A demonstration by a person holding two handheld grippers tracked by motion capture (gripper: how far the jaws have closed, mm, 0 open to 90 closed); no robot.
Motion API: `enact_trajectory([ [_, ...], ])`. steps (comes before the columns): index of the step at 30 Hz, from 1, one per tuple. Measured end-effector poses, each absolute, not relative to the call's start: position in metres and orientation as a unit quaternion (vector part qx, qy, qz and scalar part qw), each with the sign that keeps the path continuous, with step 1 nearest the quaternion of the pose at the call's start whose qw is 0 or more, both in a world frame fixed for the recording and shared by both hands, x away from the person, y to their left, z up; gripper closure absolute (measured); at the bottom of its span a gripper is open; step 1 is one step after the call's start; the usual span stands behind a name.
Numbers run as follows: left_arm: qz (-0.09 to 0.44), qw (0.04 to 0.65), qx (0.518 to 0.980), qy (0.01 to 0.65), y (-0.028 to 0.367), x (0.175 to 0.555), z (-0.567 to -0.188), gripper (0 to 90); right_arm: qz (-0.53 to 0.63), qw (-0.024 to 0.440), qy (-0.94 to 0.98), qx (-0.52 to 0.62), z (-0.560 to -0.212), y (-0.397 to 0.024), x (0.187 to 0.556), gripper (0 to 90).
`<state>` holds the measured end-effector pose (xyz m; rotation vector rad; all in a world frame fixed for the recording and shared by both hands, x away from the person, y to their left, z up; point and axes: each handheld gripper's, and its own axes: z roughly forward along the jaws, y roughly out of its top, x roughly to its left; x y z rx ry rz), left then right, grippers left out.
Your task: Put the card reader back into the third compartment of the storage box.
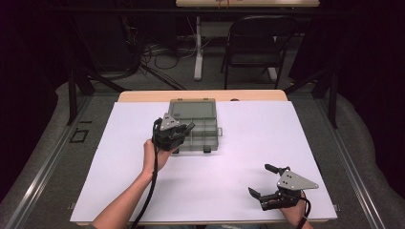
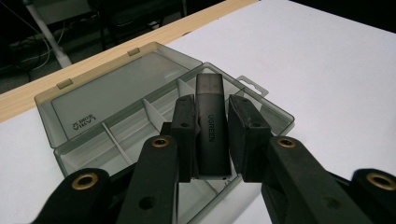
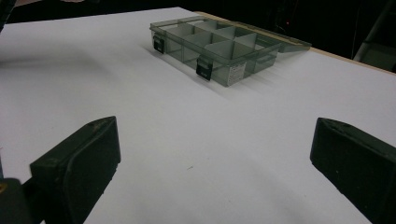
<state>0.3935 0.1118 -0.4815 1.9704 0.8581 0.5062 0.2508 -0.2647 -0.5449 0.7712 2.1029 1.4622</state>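
Observation:
A smoky clear compartment box (image 1: 200, 125) lies open on the white sheet, its lid folded back toward the far edge. My left gripper (image 1: 184, 131) hovers over the box's near left part, shut on a dark grey USB card reader (image 2: 211, 126) marked UGREEN, which stands lengthwise between the pads above the box (image 2: 116, 126). My right gripper (image 1: 268, 180) rests near the table's front right corner with its jaws wide apart and nothing between them. In the right gripper view the box (image 3: 219, 51) lies far ahead, past the two black pads (image 3: 88, 158).
A white sheet (image 1: 239, 152) covers most of the wooden table (image 1: 143, 96). Behind the table stand a black folding chair (image 1: 255, 43), a white table leg (image 1: 198, 47) and loose cables on the floor.

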Motion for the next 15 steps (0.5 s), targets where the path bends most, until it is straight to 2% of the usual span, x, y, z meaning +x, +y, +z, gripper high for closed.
enact_trajectory([
  [15,0.206,0.450,0.794,0.352,0.1080,0.4028,-0.4793,73.1,0.533,0.229,0.764,0.283,-0.5452,-0.2649,0.2508,1.2],
])
